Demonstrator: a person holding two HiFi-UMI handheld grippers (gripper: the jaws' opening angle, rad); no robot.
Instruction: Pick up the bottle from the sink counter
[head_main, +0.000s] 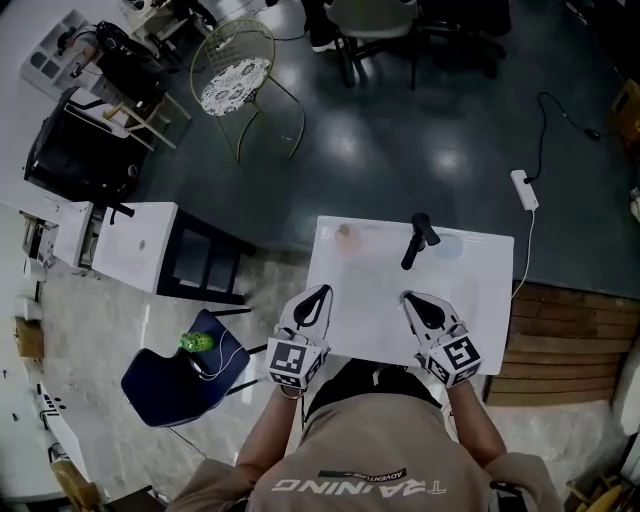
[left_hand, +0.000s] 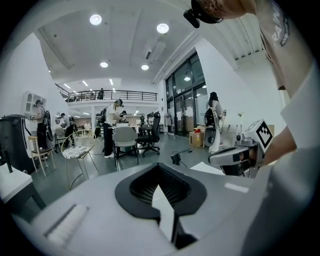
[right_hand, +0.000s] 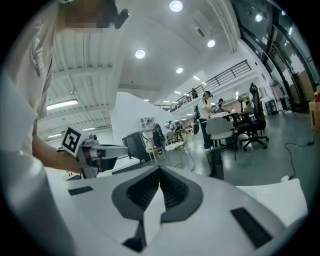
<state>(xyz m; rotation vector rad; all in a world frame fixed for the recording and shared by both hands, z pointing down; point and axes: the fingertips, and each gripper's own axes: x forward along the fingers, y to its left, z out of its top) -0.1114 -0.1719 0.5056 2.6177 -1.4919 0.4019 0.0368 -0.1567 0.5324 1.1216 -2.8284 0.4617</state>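
Note:
A white sink counter (head_main: 370, 310) lies in front of me with a black faucet (head_main: 420, 240) at its far edge. Left of the faucet sits a small, washed-out pale orange thing (head_main: 347, 238), possibly the bottle. My left gripper (head_main: 320, 292) hovers over the counter's near left part, its jaws shut and empty. My right gripper (head_main: 408, 297) is level with it on the right, also shut on nothing. The left gripper view shows closed jaws (left_hand: 159, 166), the right gripper (left_hand: 235, 156) beside them and the faucet (left_hand: 176, 158) ahead. The right gripper view shows closed jaws (right_hand: 159, 170).
A faint bluish round patch (head_main: 447, 245) lies right of the faucet. A low white cabinet (head_main: 135, 245) stands to the left, with a blue chair (head_main: 175, 385) nearer holding a green object (head_main: 197, 341). A wire chair (head_main: 235, 75) and a power strip (head_main: 524, 190) are on the dark floor beyond.

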